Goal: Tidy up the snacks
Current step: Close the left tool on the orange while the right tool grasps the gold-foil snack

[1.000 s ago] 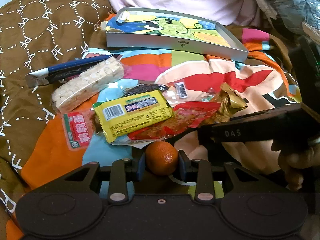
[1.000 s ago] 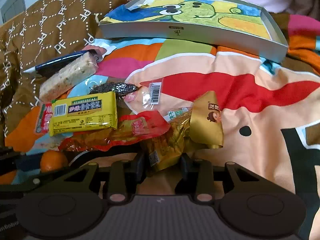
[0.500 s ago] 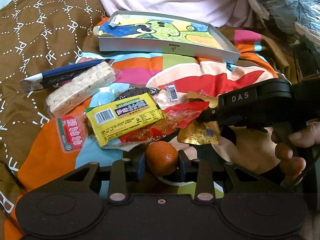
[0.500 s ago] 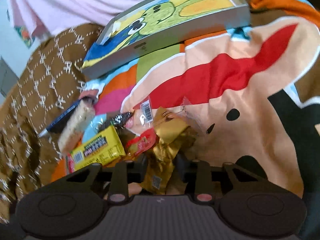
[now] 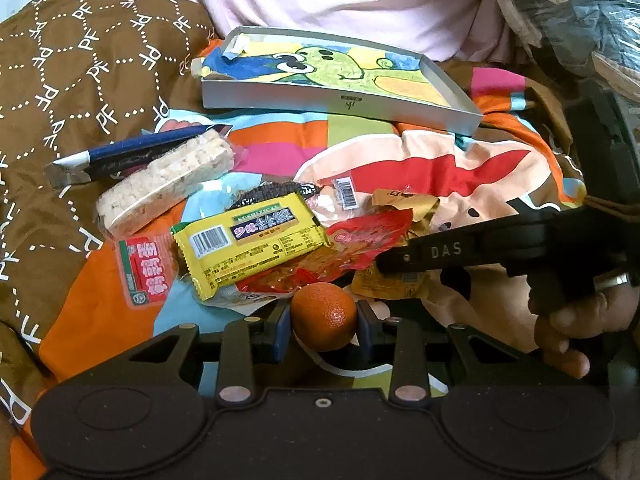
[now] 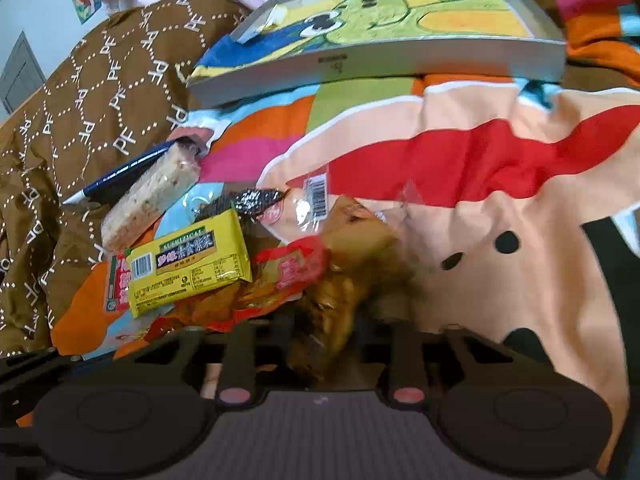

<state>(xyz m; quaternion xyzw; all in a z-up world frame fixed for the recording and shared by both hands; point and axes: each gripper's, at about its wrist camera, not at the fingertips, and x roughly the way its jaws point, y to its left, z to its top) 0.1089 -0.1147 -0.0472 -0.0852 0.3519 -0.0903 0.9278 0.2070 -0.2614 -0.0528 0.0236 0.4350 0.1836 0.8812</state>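
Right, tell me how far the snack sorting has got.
Nothing looks sorted yet: the grey tray holds no snacks. In hand: the left claw is shut on the orange, and the right claw grips a gold packet, blurred. Left on the blanket: the yellow packet, rice bar, red packets and the rest.

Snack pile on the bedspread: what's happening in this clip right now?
A person works two handheld grippers over loose snacks on a colourful blanket. The left gripper is shut on a small orange mandarin. The right gripper is shut on a crinkly gold foil packet. The shallow grey cartoon-lined box behind holds no snacks yet.
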